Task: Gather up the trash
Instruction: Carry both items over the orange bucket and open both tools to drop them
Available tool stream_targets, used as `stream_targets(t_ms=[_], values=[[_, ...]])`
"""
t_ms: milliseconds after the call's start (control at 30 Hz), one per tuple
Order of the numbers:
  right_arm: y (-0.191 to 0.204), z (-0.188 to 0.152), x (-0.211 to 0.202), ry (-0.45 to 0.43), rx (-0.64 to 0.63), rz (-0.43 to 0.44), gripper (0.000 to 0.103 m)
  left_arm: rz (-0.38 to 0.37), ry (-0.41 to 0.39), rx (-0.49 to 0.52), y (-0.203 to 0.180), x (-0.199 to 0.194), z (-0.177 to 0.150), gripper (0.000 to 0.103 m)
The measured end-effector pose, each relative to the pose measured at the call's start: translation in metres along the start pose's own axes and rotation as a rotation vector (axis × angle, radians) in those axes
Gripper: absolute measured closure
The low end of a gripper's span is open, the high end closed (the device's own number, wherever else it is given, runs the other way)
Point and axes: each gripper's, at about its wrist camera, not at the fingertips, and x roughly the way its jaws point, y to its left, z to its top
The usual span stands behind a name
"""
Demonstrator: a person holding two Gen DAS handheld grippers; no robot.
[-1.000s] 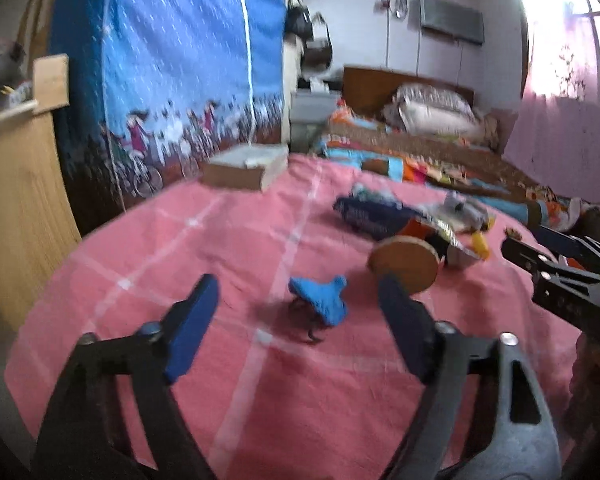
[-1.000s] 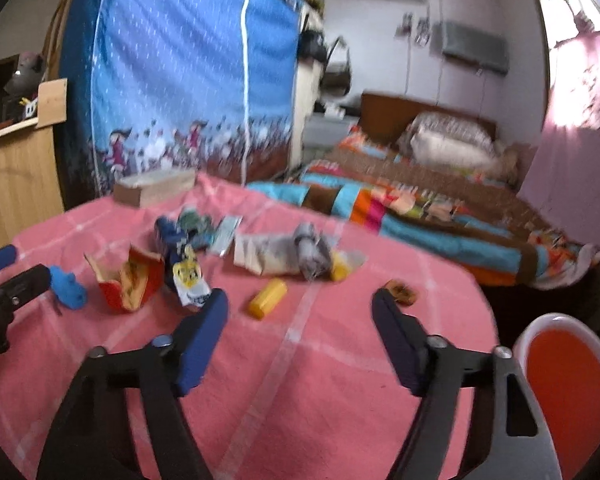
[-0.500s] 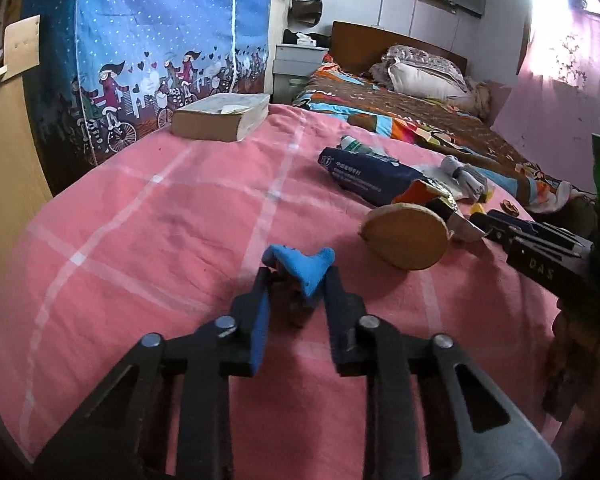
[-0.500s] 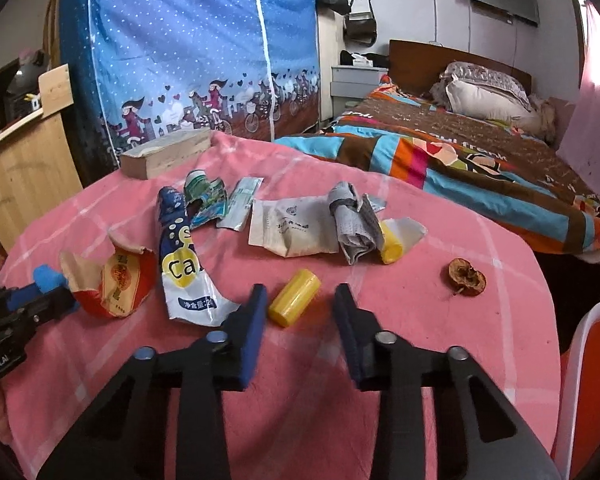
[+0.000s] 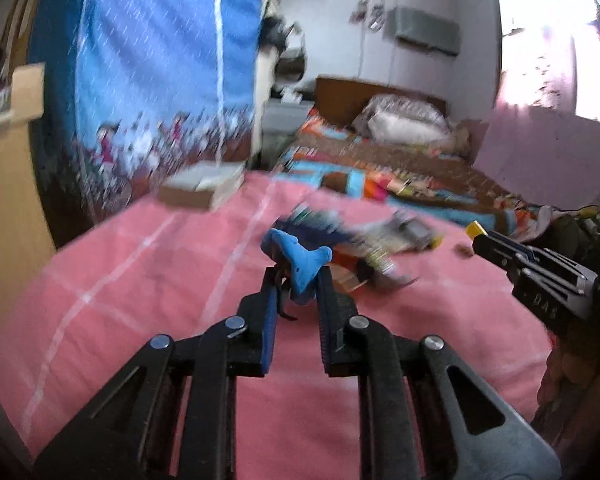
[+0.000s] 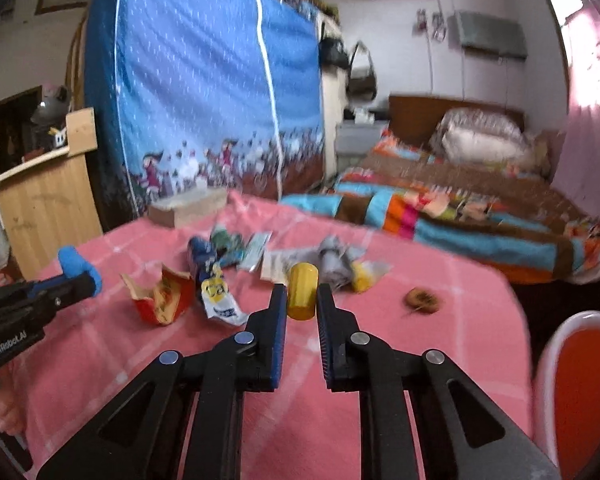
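Note:
A small blue scrap (image 5: 300, 258) sits between the pads of my left gripper (image 5: 299, 280), whose jaws are closing on it, and it hangs above the pink tablecloth (image 5: 140, 280). My right gripper (image 6: 302, 294) has a yellow cylinder (image 6: 302, 280) pinched between its closing jaws, raised off the cloth. Each gripper shows in the other's view: the right gripper (image 5: 480, 240) at the right edge, the left gripper (image 6: 80, 284) at the left edge. More trash lies mid-table: a red wrapper (image 6: 162, 294), a blue-white packet (image 6: 216, 292), a paper packet (image 6: 278, 264), a grey wad (image 6: 332, 258).
A brown fruit core (image 6: 422, 300) lies right of the pile. A book (image 6: 186, 208) rests at the table's far edge. An orange chair (image 6: 580, 360) stands at the right. Beyond are a bed (image 6: 460, 208), a blue fabric wardrobe (image 6: 204, 100) and a wooden cabinet (image 6: 48, 208).
Both grippers went from wide open to closed, the left around the blue scrap and the right around the yellow cylinder. Both pieces have come up off the cloth.

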Motion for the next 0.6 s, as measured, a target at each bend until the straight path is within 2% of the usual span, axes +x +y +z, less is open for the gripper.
stream_targets(t_ms=[167, 300, 433, 600], values=[[-0.018, 0.006, -0.045, -0.109, -0.041, -0.125, 0.090, -0.132, -0.072, 0.061, -0.055, -0.006, 0.016, 0.081], [-0.044, -0.001, -0.074, -0.141, -0.026, -0.228, 0.090, -0.259, -0.071, 0.114, -0.107, 0.002, 0.020, 0.081], [-0.084, -0.011, -0.096, -0.142, 0.036, -0.341, 0.090, -0.373, -0.028, 0.147, -0.154, 0.017, 0.019, 0.081], [-0.130, -0.026, -0.111, -0.105, 0.110, -0.453, 0.090, -0.494, 0.077, 0.174, -0.210, 0.044, 0.013, 0.081]])
